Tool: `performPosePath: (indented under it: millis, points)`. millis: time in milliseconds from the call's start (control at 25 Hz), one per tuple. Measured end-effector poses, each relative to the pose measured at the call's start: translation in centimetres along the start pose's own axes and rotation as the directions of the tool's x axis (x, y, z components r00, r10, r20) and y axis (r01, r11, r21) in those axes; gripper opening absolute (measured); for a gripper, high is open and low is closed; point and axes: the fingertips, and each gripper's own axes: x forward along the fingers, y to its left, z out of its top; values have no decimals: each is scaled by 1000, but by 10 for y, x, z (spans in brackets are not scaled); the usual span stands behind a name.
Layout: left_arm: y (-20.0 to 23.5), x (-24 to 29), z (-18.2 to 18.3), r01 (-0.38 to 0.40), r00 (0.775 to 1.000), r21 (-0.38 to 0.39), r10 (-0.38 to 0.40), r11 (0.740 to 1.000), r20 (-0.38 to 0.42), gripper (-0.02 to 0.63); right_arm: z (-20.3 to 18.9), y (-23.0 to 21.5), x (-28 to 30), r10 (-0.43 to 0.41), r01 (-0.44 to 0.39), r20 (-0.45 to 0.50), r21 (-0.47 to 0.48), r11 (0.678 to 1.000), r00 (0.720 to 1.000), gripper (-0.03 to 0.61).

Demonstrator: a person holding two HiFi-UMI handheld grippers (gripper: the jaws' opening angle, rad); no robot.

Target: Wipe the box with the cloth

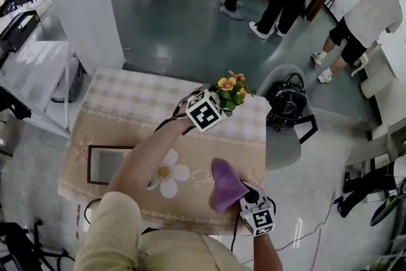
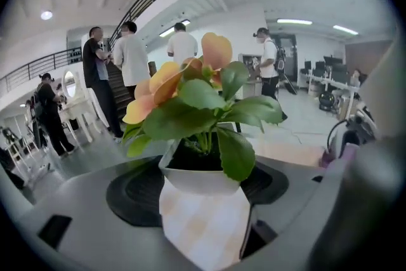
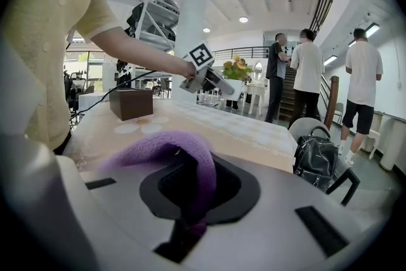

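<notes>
Nearest the person, the right gripper (image 1: 243, 195) has its jaws fully together on a soft purple fleece cloth (image 1: 225, 184), which is pinched at one edge and flops over the jaw tips above the near edge of the table. It looks light and limp with nothing stiff in it. It will likely drape and bunch, so a bunched grip well inside the fabric should leave a fuller pad for wiping.

Further in, on the left of the beige daisy-printed tablecloth (image 1: 127, 105), sits the dark brown rectangular box (image 1: 109, 164), well apart from both grippers and untouched. It seems rigid and fairly light, so it may slide on the cloth-covered table under a wipe. Steadying it by its side walls would be the sensible hold.

At the far edge of the table, the left gripper (image 1: 221, 103) is stretched out to a small white pot of orange and yellow flowers (image 2: 200, 179). The jaws stand about a pot's width apart, one on each side. The pot fills the gap from pad to pad, so I judge it gripped, though firm contact is hard to confirm.

Beyond the table, a black handbag (image 1: 288, 101) rests on a grey chair.
</notes>
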Motion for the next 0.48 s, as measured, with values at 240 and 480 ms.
performPosePath:
  millis: [240, 480]
  points:
    - [-54, 79, -20, -2, 1000, 7, 2, 1000, 20, 377, -1, 4, 2, 1, -1, 10, -5, 1000, 1000, 44]
    - [-64, 81, -46, 12, 995, 1, -12, 1000, -97, 377, 1, -3, -3, -16, 16, 7, 16, 1000, 1000, 44]
